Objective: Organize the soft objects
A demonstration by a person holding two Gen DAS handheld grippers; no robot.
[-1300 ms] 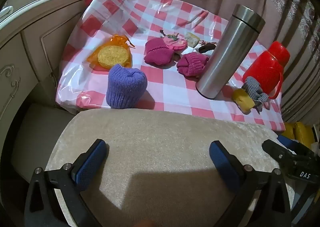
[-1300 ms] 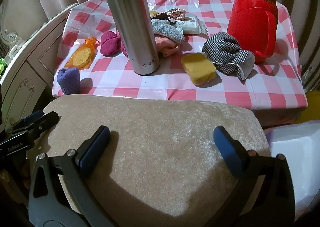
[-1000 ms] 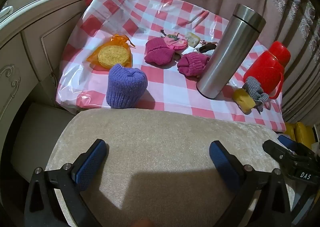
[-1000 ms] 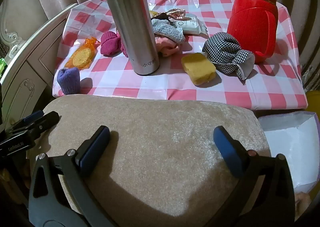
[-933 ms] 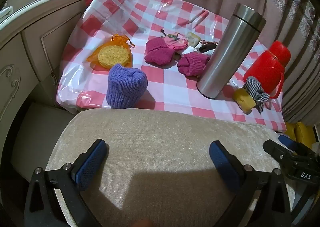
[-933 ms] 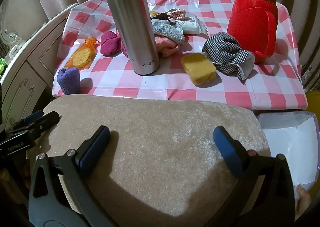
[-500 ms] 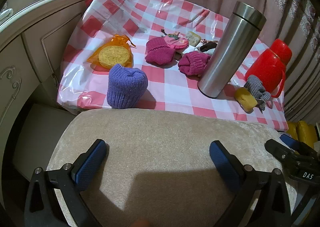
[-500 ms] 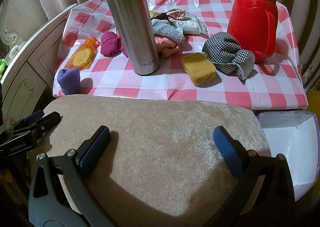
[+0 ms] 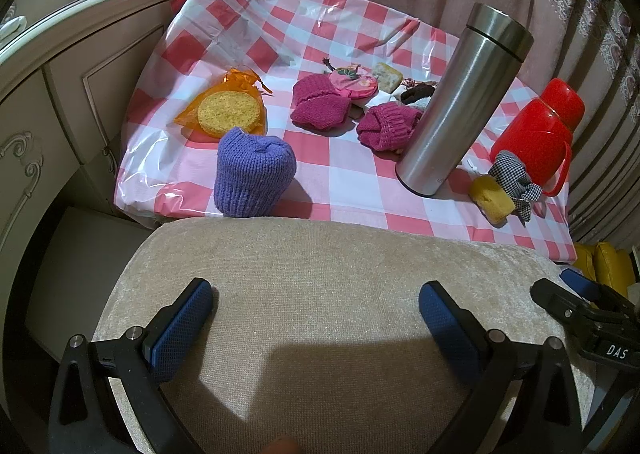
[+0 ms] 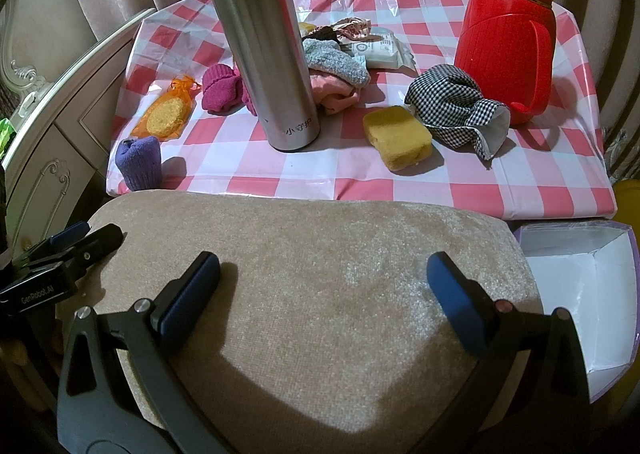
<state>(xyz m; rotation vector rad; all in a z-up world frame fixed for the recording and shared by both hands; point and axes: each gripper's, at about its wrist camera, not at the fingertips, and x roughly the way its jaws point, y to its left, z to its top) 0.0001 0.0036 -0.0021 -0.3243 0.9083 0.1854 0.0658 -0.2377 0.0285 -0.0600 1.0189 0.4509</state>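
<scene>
Soft things lie on the red-checked table [image 9: 348,178]: a purple knit roll [image 9: 253,173] near the front left edge, two magenta knit pieces [image 9: 320,104], a round sponge in an orange pouch [image 9: 226,110], a yellow sponge [image 10: 398,136], a checked cloth [image 10: 454,106] and grey and pink socks [image 10: 336,74]. My left gripper [image 9: 316,320] and right gripper [image 10: 324,290] are both open and empty, low over a beige cushion [image 10: 304,274] in front of the table.
A steel flask [image 10: 264,42] stands mid-table and a red thermos jug [image 10: 508,26] at the right. An open white box [image 10: 584,294] sits right of the cushion. A cream cabinet [image 9: 52,94] stands left, curtains behind.
The white box at the right of the cushion has shifted into fuller view in the right wrist view. Both grippers stay open and almost still.
</scene>
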